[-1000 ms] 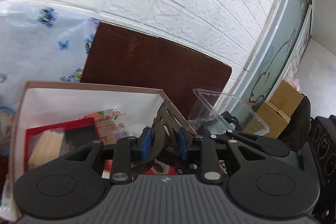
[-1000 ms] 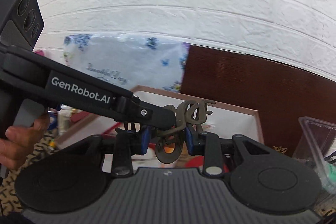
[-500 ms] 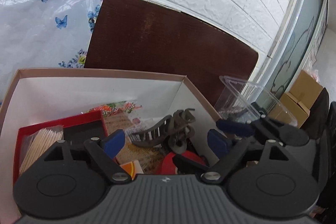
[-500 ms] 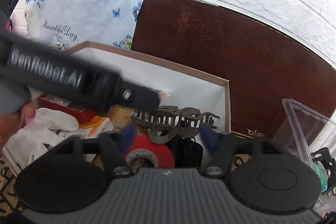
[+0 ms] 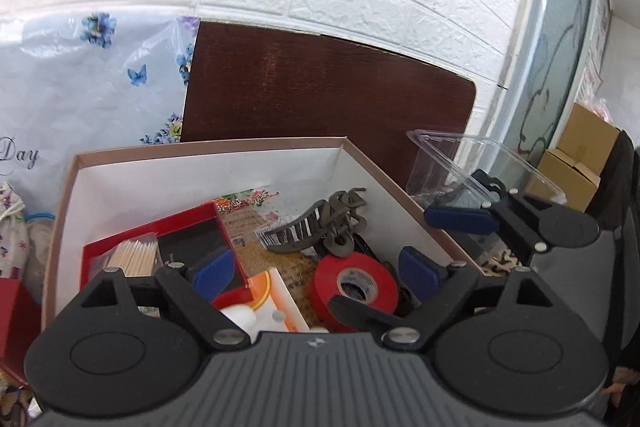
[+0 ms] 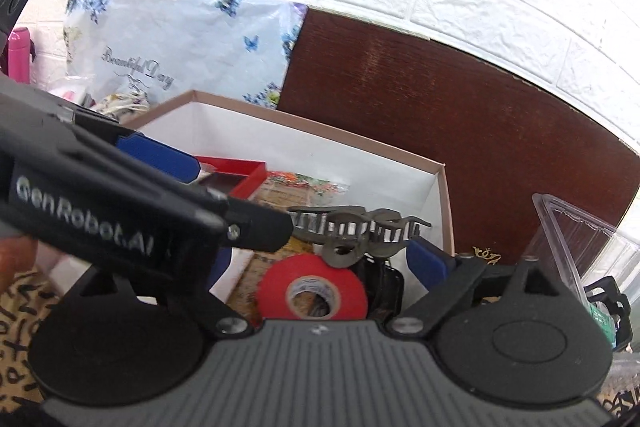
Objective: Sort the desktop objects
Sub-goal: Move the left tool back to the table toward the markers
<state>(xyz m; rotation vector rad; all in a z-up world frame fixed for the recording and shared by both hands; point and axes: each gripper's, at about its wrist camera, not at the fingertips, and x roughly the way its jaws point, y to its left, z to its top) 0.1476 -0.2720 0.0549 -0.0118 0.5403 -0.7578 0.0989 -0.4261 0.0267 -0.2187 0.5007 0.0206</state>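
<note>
Nearest the cameras, both the left gripper [image 5: 316,267] and right gripper [image 6: 320,259] hover with tongs apart and empty over the box [image 5: 208,147], where the hair claw [image 5: 320,227] lies on the clutter behind the red tape [image 5: 354,285] near the box's right wall, so the drop looks finished and the next move calls for fetching another object.

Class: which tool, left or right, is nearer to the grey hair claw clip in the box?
Hard to call; perhaps left. The hair claw clip lies just ahead of both open tools: left tool, right tool.
</note>
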